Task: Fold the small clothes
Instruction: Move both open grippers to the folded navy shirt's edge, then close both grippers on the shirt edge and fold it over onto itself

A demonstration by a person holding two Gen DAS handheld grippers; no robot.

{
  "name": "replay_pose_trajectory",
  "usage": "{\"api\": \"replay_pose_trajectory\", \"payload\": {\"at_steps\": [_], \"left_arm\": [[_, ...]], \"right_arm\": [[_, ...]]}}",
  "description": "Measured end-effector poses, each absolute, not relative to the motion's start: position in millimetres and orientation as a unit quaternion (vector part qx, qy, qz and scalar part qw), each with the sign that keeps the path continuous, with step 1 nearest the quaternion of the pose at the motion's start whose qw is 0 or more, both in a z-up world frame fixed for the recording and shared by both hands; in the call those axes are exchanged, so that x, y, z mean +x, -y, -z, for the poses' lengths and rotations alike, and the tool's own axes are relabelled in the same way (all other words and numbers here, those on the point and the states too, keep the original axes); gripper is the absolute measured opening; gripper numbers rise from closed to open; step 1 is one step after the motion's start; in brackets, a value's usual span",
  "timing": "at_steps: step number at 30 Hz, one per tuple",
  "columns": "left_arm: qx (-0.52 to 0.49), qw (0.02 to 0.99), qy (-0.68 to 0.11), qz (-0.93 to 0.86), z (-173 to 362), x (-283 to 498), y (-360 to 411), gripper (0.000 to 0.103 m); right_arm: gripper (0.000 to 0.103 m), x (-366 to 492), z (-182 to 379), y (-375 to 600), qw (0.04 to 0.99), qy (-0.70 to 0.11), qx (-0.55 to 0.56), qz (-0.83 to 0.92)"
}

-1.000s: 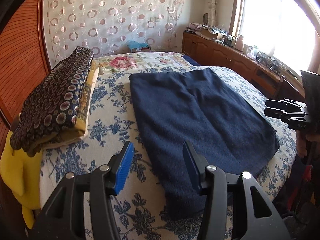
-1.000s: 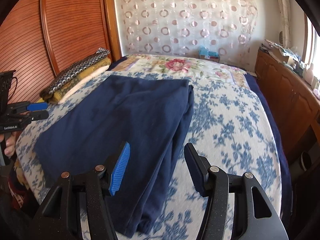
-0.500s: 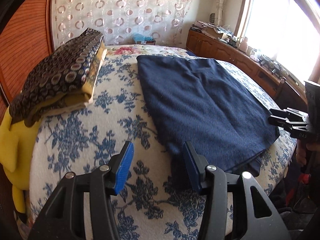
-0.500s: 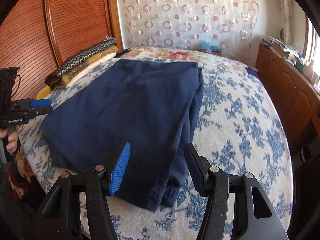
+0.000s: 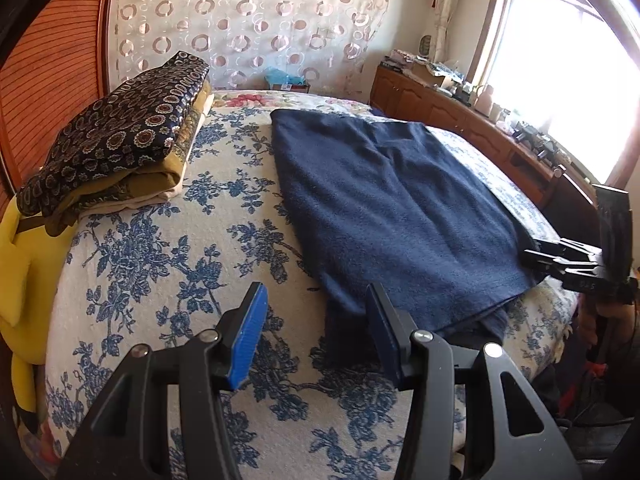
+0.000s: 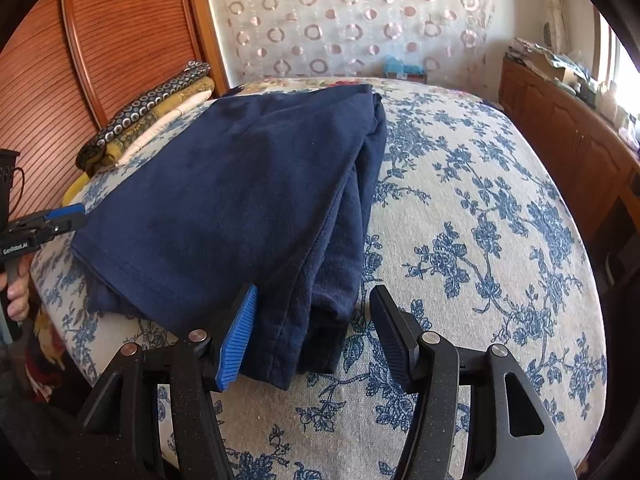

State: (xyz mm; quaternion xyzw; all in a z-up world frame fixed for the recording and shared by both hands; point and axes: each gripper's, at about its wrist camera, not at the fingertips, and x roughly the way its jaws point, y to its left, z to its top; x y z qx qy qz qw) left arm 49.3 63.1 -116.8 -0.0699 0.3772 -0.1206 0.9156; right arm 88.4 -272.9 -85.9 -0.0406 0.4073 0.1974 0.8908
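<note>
A navy blue garment (image 5: 380,208) (image 6: 240,200) lies flat, folded lengthwise, on the floral bedspread (image 5: 160,264). In the left wrist view my left gripper (image 5: 316,332) is open low over the bed, with the garment's near left corner just inside its right finger. In the right wrist view my right gripper (image 6: 316,332) is open as well, and the layered near right corner of the garment lies between its fingers without being pinched. Each gripper also shows in the other's view, at opposite ends of the near hem: right gripper (image 5: 560,256), left gripper (image 6: 60,220).
A stack of folded patterned clothes (image 5: 120,140) sits at the bed's left side by the wooden headboard (image 6: 120,40). A yellow item (image 5: 16,264) hangs off the bed edge. Wooden cabinets (image 6: 568,136) run along the right under a window.
Both grippers have sunk and closed in on the garment's near hem. The corners, earlier ahead of the fingers, now lie between them. Neither gripper's opening has visibly changed.
</note>
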Motion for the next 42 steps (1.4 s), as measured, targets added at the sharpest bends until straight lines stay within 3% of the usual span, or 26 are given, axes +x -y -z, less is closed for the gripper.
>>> {"api": "replay_pose_trajectory", "payload": {"at_steps": [10,17,22,24,27,35,42], "left_arm": [[-0.074,0.907,-0.390,0.139,124.7,50.5,-53.5,0.050],[-0.076,0.900,-0.401,0.156,130.5,53.2,-45.9,0.042],[-0.081,0.898,-0.398,0.171,130.6,54.0,-44.1,0.015],[-0.084,0.900,-0.389,0.176,124.6,53.3,-43.5,0.012],[-0.096,0.909,-0.361,0.187,104.1,52.7,-43.2,0.011],[-0.108,0.932,-0.293,0.184,42.0,103.9,-47.3,0.011],[-0.123,0.938,-0.284,0.159,27.5,185.0,-59.4,0.011]], "right_arm": [[0.060,83.1,86.8,263.2,0.888,-0.403,-0.054,-0.212],[0.044,83.4,87.0,259.6,0.887,-0.401,-0.053,-0.222],[0.031,84.0,87.3,259.8,0.885,-0.400,-0.045,-0.235],[0.018,85.4,87.5,261.0,0.883,-0.400,-0.035,-0.244],[0.012,86.0,80.6,263.5,0.885,-0.387,-0.019,-0.257],[0.011,114.4,21.4,266.8,0.904,-0.324,0.004,-0.278],[0.011,188.0,2.4,259.0,0.910,-0.318,0.008,-0.265]]}}
